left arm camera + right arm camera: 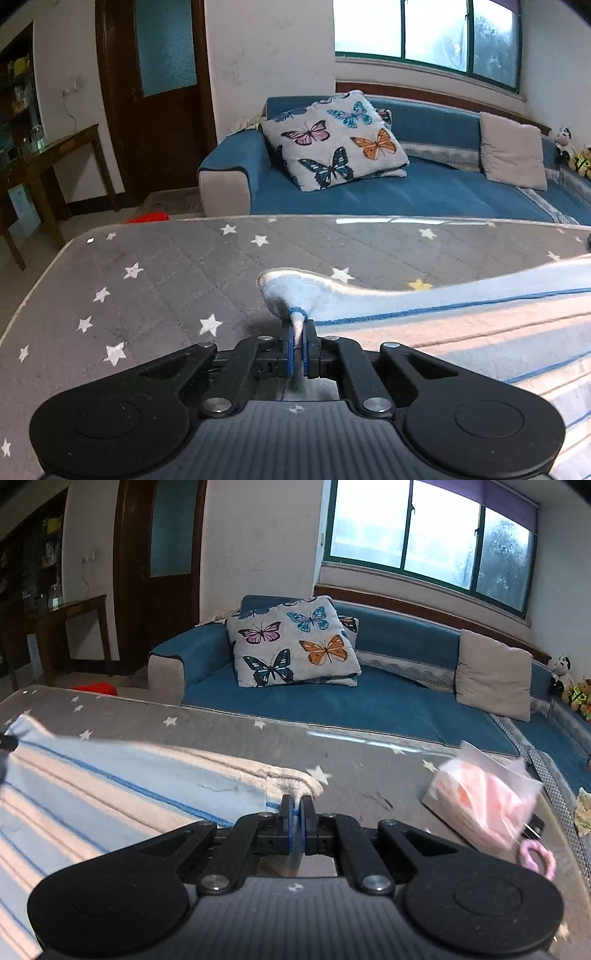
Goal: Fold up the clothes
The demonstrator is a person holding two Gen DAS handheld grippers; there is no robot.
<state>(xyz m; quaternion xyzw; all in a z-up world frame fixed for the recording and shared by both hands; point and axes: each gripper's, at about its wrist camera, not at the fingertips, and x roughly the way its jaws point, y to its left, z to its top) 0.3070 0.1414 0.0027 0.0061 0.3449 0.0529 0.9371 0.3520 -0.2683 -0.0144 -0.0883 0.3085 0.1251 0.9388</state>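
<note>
Left wrist view: the left hand-held gripper [297, 334] is pressed together on a bunched corner of the striped cloth [461, 332], which is pale blue and pink with thin blue lines. From that pinch the cloth runs off to the right across the grey star-patterned bench [155, 280], so its long axis lies sideways, toward the other hand.

Right wrist view: the right hand-held gripper [296, 808] is pinching the opposite hemmed corner of the striped cloth [110, 786], and here the fabric stretches away to the left. A pink plastic bag [484, 805] sits near on the right. With one near corner in each grip, the fold probably goes forward, away from both hands.
</note>
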